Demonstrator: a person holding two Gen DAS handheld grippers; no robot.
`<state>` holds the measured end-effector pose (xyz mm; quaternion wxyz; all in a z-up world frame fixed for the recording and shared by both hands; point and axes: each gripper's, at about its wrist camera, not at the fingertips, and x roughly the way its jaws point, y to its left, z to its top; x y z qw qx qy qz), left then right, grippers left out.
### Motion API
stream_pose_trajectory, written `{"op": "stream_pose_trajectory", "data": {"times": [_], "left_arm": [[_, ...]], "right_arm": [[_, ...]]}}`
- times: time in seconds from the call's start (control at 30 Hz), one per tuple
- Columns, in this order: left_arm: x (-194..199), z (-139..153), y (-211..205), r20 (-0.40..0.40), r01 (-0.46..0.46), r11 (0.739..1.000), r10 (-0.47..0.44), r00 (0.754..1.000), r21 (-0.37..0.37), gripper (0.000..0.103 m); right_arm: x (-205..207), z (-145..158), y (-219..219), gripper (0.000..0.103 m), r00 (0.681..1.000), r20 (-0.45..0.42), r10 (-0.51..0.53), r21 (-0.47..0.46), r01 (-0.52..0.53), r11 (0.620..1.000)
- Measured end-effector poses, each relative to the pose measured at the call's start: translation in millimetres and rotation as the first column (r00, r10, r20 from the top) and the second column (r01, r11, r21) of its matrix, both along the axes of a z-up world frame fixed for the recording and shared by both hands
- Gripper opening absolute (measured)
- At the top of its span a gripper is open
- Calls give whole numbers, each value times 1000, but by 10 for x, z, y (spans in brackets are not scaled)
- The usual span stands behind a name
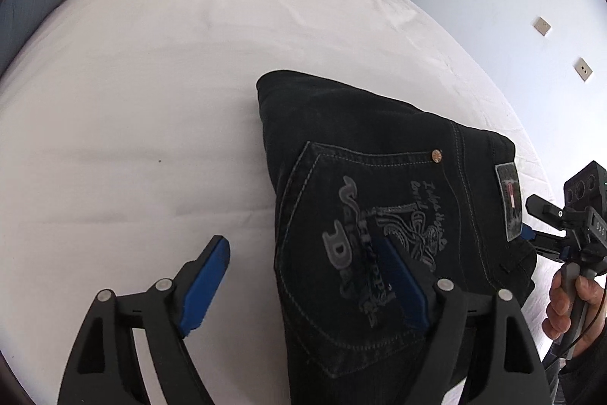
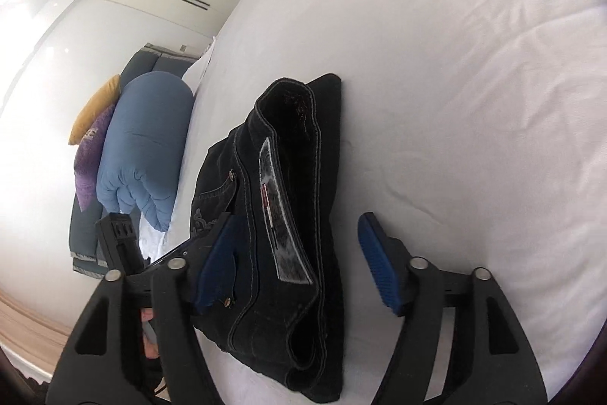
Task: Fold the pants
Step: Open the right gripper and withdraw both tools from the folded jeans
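The pants point(image 1: 379, 215) sit folded on the bed point(image 1: 151, 101) — a compact dark bundle on the white sheet, back pocket facing up. By the look of it, you're at the tail end of the job: the fold is made and both tools are off the cloth.

Your left gripper point(image 1: 303, 287) hangs over the near edge of the bundle, jaws spread wide. One blue pad is out over bare sheet, the other over the pocket print, and nothing is pinched between them. Your right gripper point(image 2: 299, 264) is spread as well, straddling the waistband end; the left pad overlaps the denim in that view, the right pad stands clear over the sheet. No grip there either.

Now the pants themselves. Black denim, pale stitching, a grey printed design on the pocket point(image 1: 360, 253), a rivet at its corner, and a patch point(image 2: 280, 215) on the waistband. From the right side you can see the layers stacked, with the waistband gaping open at the far end, so the stack looks a little loose there.

What's next, I'd say, is either a pat to flatten that open end or simply lifting both tools clear — whichever you choose, come away straight so a pad doesn't drag the top layer and undo the fold.
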<state>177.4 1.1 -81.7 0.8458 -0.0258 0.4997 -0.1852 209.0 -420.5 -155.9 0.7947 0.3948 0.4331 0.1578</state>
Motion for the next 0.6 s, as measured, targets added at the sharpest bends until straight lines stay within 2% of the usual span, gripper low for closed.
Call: {"op": "stream_pose_trajectory", "data": {"times": [0.03,0.07,0.13,0.2,0.27,0.3,0.33,0.4,0.43,0.47,0.5,0.53,0.57,0.6], "left_arm": [[-136,95,4,43,-8,1000,8,999,10,96],[-288,204,7,93,-17,1000,15,996,16,98],[-617,492,65,227,-43,999,35,973,33,103],[-1034,767,72,366,-89,993,55,929,76,103],[-1416,1013,105,477,-150,982,77,876,117,103],[-1617,1123,115,524,-180,975,87,847,130,103],[-1654,1237,152,566,-212,969,102,818,131,103],[-1897,1467,126,626,-275,952,135,768,133,103],[-1958,1608,212,640,-286,949,138,756,132,103],[-2111,1642,251,642,-277,952,133,755,128,103],[-2253,1704,365,630,-268,956,136,765,119,103],[-2367,1647,367,610,-270,956,149,778,111,103],[-2432,1569,347,584,-277,954,159,796,116,103],[-2451,1449,347,546,-273,951,153,824,146,103]], "right_arm": [[-89,70,-16,77,1000,4,-17,-33,17,999],[-170,136,-20,77,1000,11,-27,-58,27,998],[-417,352,-3,77,997,52,-52,-135,59,989],[-670,622,88,77,990,123,-74,-248,103,963],[-992,942,261,77,968,235,-88,-366,172,914],[-1151,1089,487,79,955,283,-86,-398,199,896],[-1296,1192,616,82,943,322,-84,-426,223,877],[-1595,1345,895,95,916,396,-70,-462,265,846],[-1716,1366,1006,96,907,416,-59,-465,268,844],[-1827,1350,1112,96,906,421,-41,-468,256,846],[-1922,1285,1229,96,917,399,-23,-478,229,848],[-1993,1209,1343,96,931,366,-7,-490,199,849],[-2055,1112,1486,96,946,324,7,-503,166,848],[-2109,1004,1600,96,959,282,17,-514,136,847]]}}
